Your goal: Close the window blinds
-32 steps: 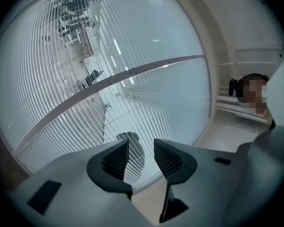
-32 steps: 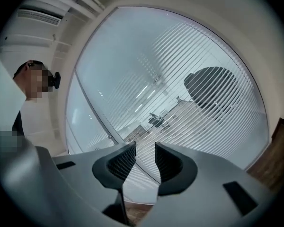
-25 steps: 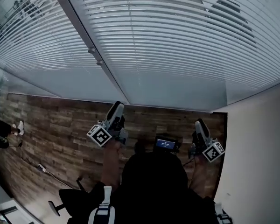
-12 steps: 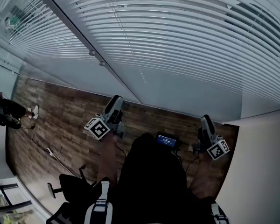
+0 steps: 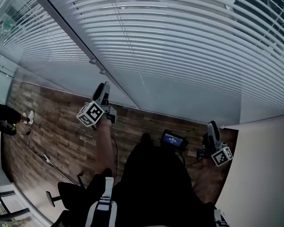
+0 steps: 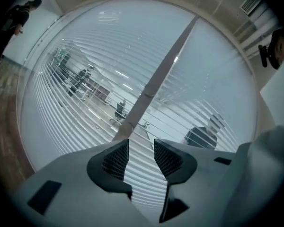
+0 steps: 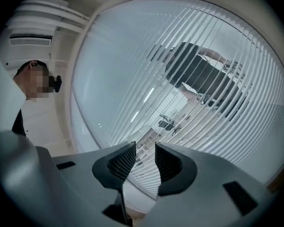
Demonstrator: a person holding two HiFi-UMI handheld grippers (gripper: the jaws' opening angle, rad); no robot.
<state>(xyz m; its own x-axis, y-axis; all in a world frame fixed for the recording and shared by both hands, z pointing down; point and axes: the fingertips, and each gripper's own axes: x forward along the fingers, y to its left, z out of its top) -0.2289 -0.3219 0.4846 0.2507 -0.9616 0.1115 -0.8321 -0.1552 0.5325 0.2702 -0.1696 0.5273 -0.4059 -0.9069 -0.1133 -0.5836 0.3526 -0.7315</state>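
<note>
Slats of the window blinds (image 5: 180,41) stand tilted open across both panes, with the rooms beyond showing through the gaps, so closing has not begun. Since a second ago the left gripper (image 5: 104,86) has swung forward and outward from beside the person's body. It now reaches over the wooden floor (image 5: 61,122) toward the foot of the glass, close to the dividing post (image 5: 80,46). Its jaws are apart with nothing between them, only slats and post beyond. The right gripper (image 5: 211,126) has drawn back low at the person's right, its jaws likewise apart and empty. A thin control line (image 5: 135,56), cord or wand I cannot tell, hangs down the slats to the right of the post. In my judgement the left reach is an approach; no control is yet touched.
</note>
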